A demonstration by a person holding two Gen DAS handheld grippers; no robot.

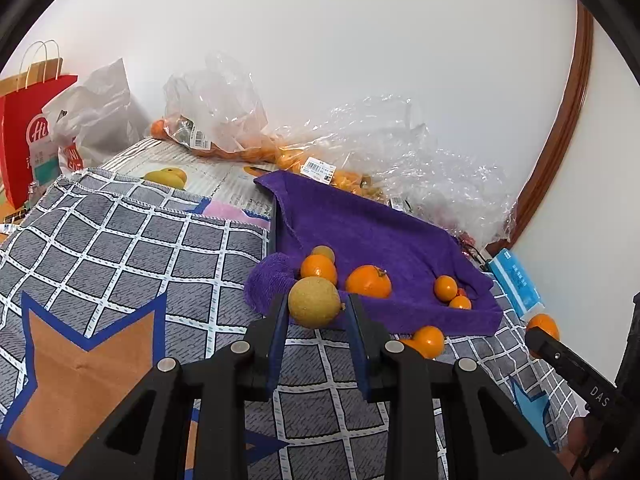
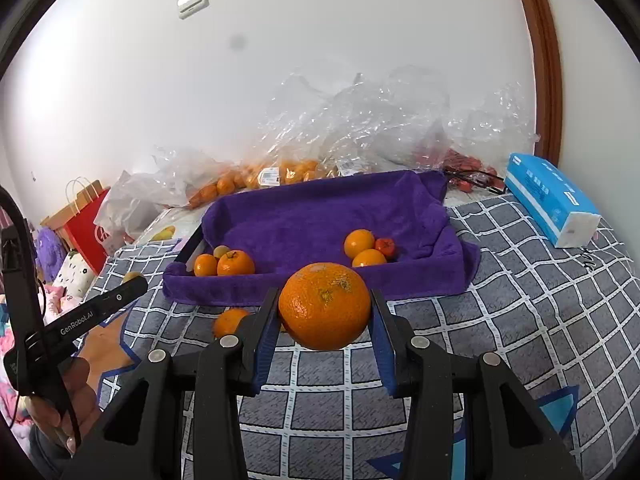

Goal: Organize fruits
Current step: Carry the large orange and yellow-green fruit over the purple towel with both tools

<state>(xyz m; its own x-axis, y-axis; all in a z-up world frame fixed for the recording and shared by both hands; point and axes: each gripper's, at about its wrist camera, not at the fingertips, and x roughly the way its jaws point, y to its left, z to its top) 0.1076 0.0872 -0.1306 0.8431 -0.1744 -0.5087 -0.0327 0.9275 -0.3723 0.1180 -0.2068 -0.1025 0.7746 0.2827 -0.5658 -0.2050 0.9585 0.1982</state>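
Two hand-held grippers, each carrying one fruit toward a purple-towel-lined tray [image 2: 424, 280] set on a grid-patterned blanket [image 2: 520, 300]. The left gripper [image 1: 315, 308] has its jaws closed to the width of a tan, rough-skinned round fruit [image 1: 314, 301], pinched at its widest part so that it cannot roll out; it is held just at the tray's near left corner. The right gripper [image 2: 324, 308] clamps a large orange [image 2: 324, 306] in the same manner, jaws spread wider to suit the larger fruit, and holds it above the blanket just before the tray's front wall.

Inside the tray the fruit lies in two groups, apparently sorted by kind or size: a left cluster [image 2: 224, 262] of oranges with one small tan fruit behind them, and a right cluster [image 2: 368, 248] of smaller oranges with a reddish one. The tan fruit in the left gripper probably belongs with the left cluster. One loose orange [image 2: 229, 320] lies on the blanket before the tray, not yet collected. Plastic bags of fruit [image 2: 280, 172] lie behind the tray, and a blue tissue pack [image 2: 548, 196] to its right
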